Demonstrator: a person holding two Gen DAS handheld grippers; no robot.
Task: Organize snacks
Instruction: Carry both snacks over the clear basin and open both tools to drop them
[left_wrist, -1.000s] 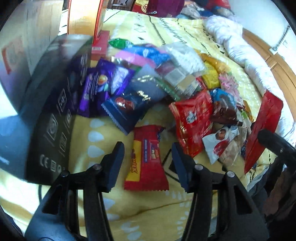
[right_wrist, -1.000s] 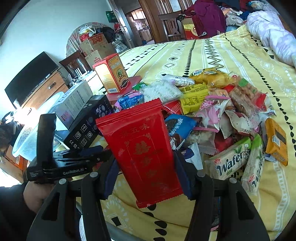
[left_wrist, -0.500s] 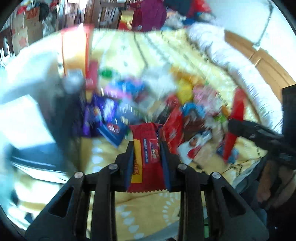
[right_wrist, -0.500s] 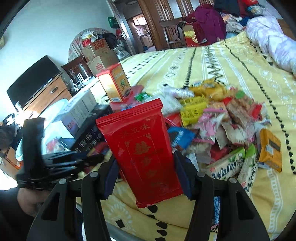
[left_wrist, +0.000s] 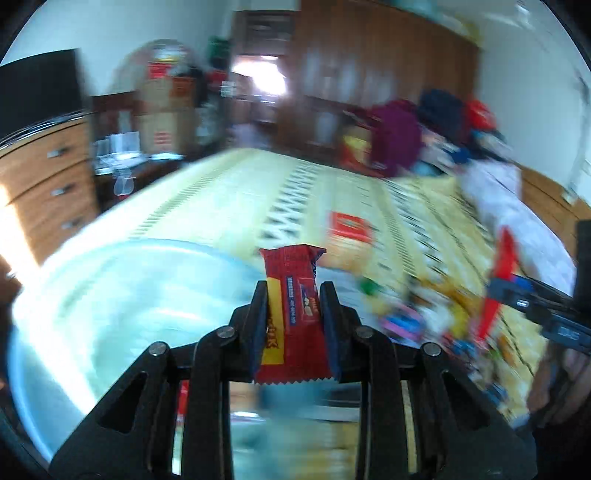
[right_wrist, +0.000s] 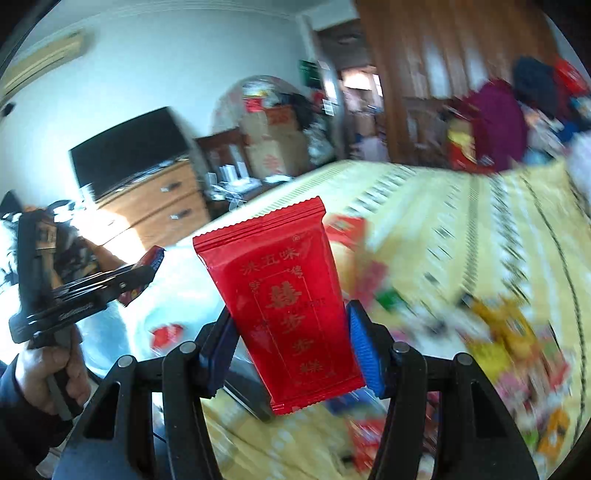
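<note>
My left gripper (left_wrist: 293, 288) is shut on a red and yellow snack bar packet (left_wrist: 291, 269), which stands upright between the pads. It hangs over the rim of a large clear plastic tub (left_wrist: 110, 288). In the right wrist view the left gripper (right_wrist: 147, 271) shows at the left, held by a hand (right_wrist: 55, 373). My right gripper (right_wrist: 291, 310) is shut on a flat red packet with gold characters (right_wrist: 273, 266), held upright above the bed. The left wrist view shows that red packet (left_wrist: 498, 280) edge-on at the right. The views are blurred by motion.
A pile of mixed snack packets (right_wrist: 498, 332) lies on the yellow patterned bedspread (left_wrist: 258, 192), with an orange box (left_wrist: 347, 236) behind it. A wooden dresser (right_wrist: 159, 210) with a black TV (right_wrist: 129, 147) stands to the left. Stacked boxes and clothes fill the far side.
The left gripper closed on the snack bar lying on the bed and lifted it. Both grippers rose and swung left, away from the pile, the right one still gripping its red packet.
</note>
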